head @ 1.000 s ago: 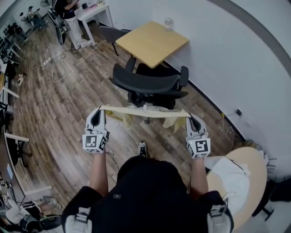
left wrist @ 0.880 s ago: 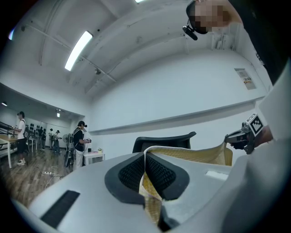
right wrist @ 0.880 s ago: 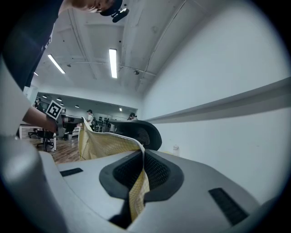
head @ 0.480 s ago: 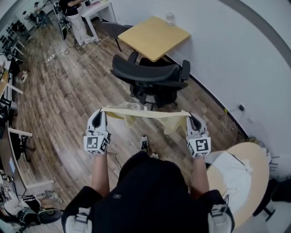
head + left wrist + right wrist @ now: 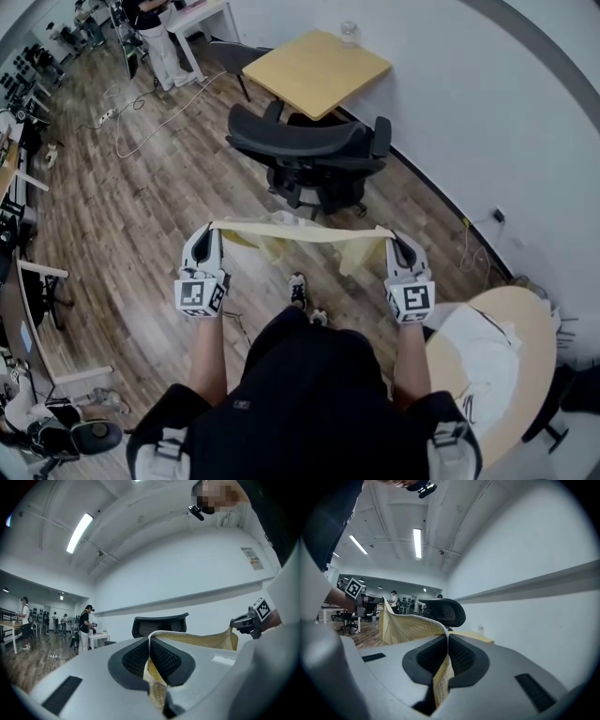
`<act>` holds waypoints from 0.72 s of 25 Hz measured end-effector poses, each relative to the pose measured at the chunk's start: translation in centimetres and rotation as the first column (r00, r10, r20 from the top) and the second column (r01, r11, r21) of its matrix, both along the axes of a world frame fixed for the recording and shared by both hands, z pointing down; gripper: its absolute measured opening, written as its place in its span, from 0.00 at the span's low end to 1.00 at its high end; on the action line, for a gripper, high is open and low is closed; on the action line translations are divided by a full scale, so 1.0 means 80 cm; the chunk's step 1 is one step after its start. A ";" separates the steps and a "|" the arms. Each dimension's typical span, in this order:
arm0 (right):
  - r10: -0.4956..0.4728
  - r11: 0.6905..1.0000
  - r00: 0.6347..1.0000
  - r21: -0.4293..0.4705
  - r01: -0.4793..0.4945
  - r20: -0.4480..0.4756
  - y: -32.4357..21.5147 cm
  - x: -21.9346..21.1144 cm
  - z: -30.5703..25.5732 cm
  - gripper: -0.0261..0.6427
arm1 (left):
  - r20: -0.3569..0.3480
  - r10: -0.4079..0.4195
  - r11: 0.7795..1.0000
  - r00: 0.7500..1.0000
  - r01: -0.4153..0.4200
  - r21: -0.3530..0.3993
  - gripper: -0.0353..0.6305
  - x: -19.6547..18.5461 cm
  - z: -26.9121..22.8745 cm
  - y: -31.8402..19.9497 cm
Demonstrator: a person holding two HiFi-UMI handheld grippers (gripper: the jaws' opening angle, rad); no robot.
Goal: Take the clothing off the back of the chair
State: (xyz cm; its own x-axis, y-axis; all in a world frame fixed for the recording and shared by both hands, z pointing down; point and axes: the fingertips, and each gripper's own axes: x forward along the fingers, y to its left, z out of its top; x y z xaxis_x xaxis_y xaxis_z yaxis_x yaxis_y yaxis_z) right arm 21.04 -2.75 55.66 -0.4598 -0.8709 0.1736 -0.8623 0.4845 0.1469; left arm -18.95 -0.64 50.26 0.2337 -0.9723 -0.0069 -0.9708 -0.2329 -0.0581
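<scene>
A pale yellow garment (image 5: 300, 232) hangs stretched in the air between my two grippers, apart from the black office chair (image 5: 309, 150) beyond it. My left gripper (image 5: 208, 228) is shut on the garment's left end and my right gripper (image 5: 394, 234) on its right end. In the left gripper view the cloth (image 5: 197, 639) runs out of the closed jaws toward the other gripper, with the chair back (image 5: 159, 623) behind. In the right gripper view the cloth (image 5: 408, 625) is pinched between the pads, and the chair back (image 5: 443, 611) stands bare beyond.
A square wooden table (image 5: 314, 70) stands against the white wall behind the chair. A round table (image 5: 511, 323) with a white cloth (image 5: 478, 361) is at my right. Cables (image 5: 141, 131) lie on the wood floor, and people stand at desks far left.
Both grippers have drawn back from the chair with the garment still stretched between them. The gap between the cloth and the chair has widened.
</scene>
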 end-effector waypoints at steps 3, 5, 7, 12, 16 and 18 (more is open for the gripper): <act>-0.001 1.000 1.000 -0.004 0.001 -0.004 0.009 0.002 0.004 0.04 | 0.002 -0.005 1.000 1.000 0.005 0.000 0.06 0.001 0.003 0.011; -0.002 1.000 1.000 -0.007 0.002 -0.004 0.014 0.003 0.006 0.04 | 0.004 -0.011 1.000 1.000 0.011 -0.002 0.06 0.000 0.004 0.017; -0.003 1.000 1.000 -0.006 0.003 -0.003 0.016 0.004 0.006 0.04 | 0.009 -0.016 1.000 1.000 0.016 -0.004 0.06 0.001 0.005 0.020; -0.002 1.000 1.000 -0.004 0.003 0.007 0.022 0.010 0.007 0.04 | 0.020 -0.017 1.000 1.000 0.017 -0.002 0.06 0.010 0.001 0.024; 0.006 1.000 1.000 -0.015 -0.006 0.006 0.027 0.016 0.011 0.04 | 0.013 -0.020 1.000 1.000 0.020 -0.003 0.06 0.015 0.002 0.027; 0.010 1.000 1.000 -0.022 -0.010 0.010 0.027 0.018 0.013 0.04 | 0.014 -0.024 1.000 1.000 0.024 -0.010 0.06 0.016 0.003 0.028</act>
